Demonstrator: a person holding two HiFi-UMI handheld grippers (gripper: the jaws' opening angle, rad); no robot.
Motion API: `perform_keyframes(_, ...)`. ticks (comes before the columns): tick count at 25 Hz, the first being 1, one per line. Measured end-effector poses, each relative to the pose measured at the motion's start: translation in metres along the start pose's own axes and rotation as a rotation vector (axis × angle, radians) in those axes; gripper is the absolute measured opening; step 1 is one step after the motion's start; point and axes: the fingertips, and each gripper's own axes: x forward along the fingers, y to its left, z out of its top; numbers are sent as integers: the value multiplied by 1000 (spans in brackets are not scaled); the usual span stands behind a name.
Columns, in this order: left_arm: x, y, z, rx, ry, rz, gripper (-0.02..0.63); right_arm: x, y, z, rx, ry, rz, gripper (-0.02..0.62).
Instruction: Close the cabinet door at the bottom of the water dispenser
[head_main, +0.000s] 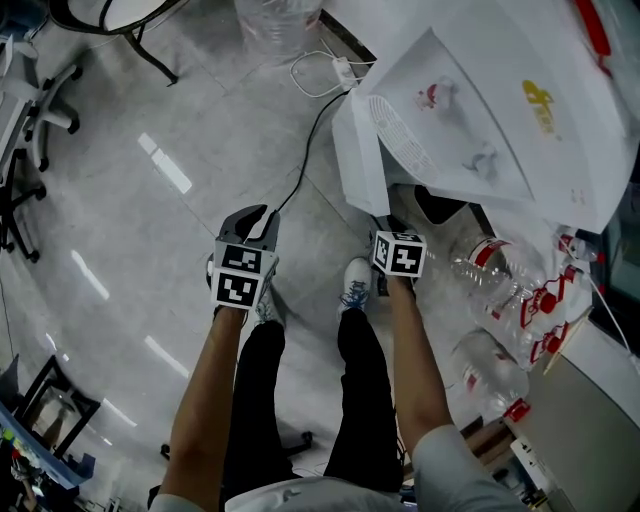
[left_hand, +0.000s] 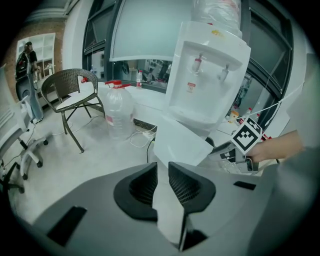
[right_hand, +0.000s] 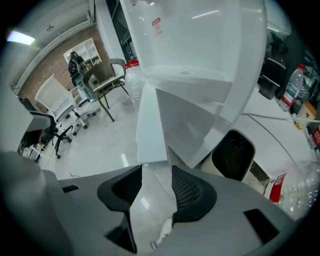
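The white water dispenser (head_main: 480, 110) stands at the upper right of the head view. Its bottom cabinet door (head_main: 358, 150) hangs open toward the floor side. My right gripper (head_main: 384, 226) sits just below the door's lower edge. In the right gripper view that gripper (right_hand: 157, 175) is open with nothing between its pads, and the door (right_hand: 150, 125) stands just beyond its tips. My left gripper (head_main: 255, 218) hovers over the floor left of the door. Its jaws (left_hand: 163, 172) stand a narrow gap apart and hold nothing. From there the door (left_hand: 180, 142) and dispenser (left_hand: 205, 75) lie ahead.
Empty plastic water bottles (head_main: 500, 290) lie on the floor right of my right arm. A black power cable (head_main: 310, 130) runs across the tiles to a socket strip. An office chair (head_main: 30, 120) stands far left. A wicker chair (left_hand: 70, 95) and a water jug (left_hand: 119, 110) stand left of the dispenser.
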Motion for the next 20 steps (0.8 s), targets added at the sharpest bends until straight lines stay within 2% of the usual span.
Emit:
perform_keyframes(4,2,-4,-1,0,-7,-3,81,1,-19,-6,9,3,-19,213)
perform_keyframes(12,1,0,-14,-30,6,24,81,1,-25,-4,21,-41,-10,210)
perform_keyframes(16,2,-2,-17,-28,10,26,81,-1,-34,-2,18,-52,-43,209)
perform_keyframes(20,7,-4,-17,-29,11,26,81,3,-57,-2,57,-46,-92,201)
